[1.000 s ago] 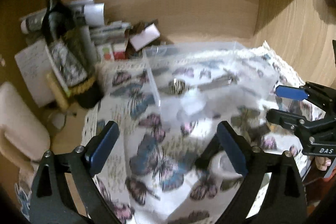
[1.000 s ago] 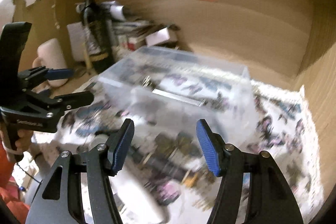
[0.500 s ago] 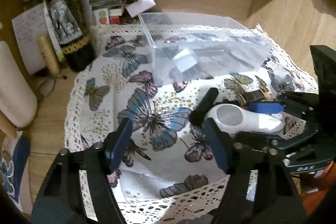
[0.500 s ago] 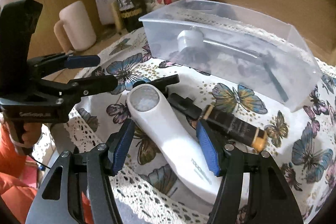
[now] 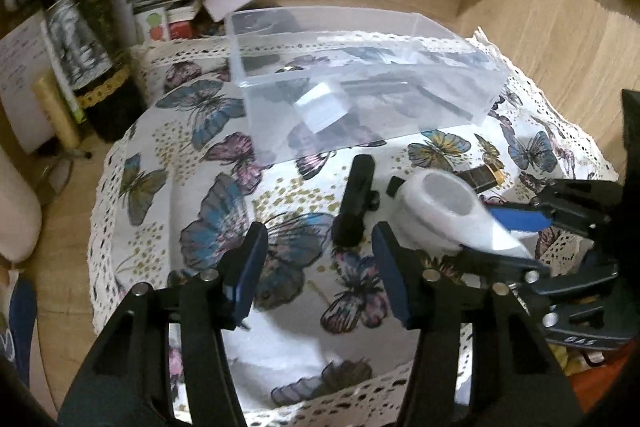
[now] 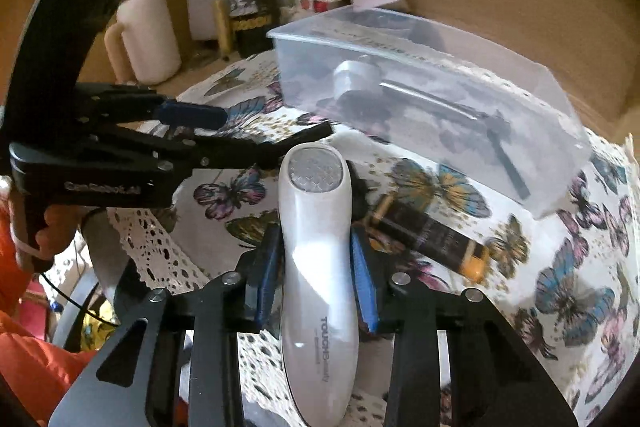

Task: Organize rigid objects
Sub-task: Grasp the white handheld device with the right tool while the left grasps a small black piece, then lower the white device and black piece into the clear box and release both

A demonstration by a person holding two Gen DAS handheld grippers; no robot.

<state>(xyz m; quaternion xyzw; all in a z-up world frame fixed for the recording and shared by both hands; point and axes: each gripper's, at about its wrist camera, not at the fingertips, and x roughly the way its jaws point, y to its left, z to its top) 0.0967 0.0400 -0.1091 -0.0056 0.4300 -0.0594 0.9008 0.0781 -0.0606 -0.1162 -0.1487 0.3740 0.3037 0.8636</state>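
A white handheld beauty device (image 6: 318, 247) lies on the butterfly cloth, and my right gripper (image 6: 316, 255) is shut on its body, blue pads on both sides. It also shows in the left wrist view (image 5: 444, 211). A black cylinder (image 5: 354, 201) lies just ahead of my left gripper (image 5: 318, 271), which is open and empty above the cloth. A dark bottle with a gold cap (image 6: 430, 239) lies right of the white device. A clear plastic bin (image 5: 360, 83) behind them holds several dark objects and a white-capped one (image 6: 354, 79).
A wine bottle (image 5: 80, 27), papers and small boxes crowd the back left corner. A cream mug (image 6: 146, 39) stands on the wooden desk left of the cloth. Wooden walls close the back and right. The cloth's lace edge (image 5: 312, 401) hangs at the front.
Both grippers came down and forward toward the cloth. My right gripper closed around the white device, which it only straddled before. My left gripper narrowed and now sits near the black cylinder.
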